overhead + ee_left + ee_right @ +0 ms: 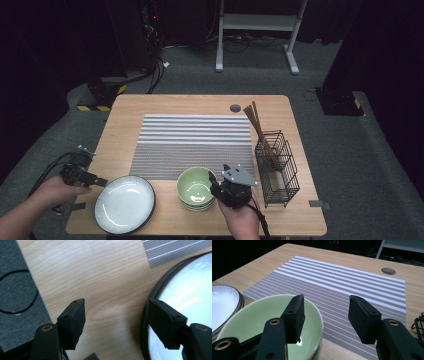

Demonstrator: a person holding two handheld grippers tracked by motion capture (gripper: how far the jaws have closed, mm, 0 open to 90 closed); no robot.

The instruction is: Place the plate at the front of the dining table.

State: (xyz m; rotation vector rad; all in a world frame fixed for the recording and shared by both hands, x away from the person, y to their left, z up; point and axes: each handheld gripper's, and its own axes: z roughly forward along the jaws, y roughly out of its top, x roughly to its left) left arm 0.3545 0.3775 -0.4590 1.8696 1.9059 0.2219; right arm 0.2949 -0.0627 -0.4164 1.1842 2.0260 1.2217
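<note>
Both sets of fingers released, nothing gripped. Left gripper (116, 322) straddles the plate (185, 297) rim w/o contact: one finger over the plate, other over bare surface (100, 272). Right gripper (325, 317) straddles the green bowl (262, 317) rim. Risks, imo: shallow rim pinch → plate slips/tilts; stacked bowls may separate on lift. No readable text/labels.

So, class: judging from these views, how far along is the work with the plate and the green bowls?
Done: nothing yet; the striped placemat lies bare. In hand: the open left gripper straddles the rim of the dark-rimmed white plate, and the open right gripper straddles the rim of the stacked green bowls; neither is gripped. Left: probably gripping and moving both.
</note>
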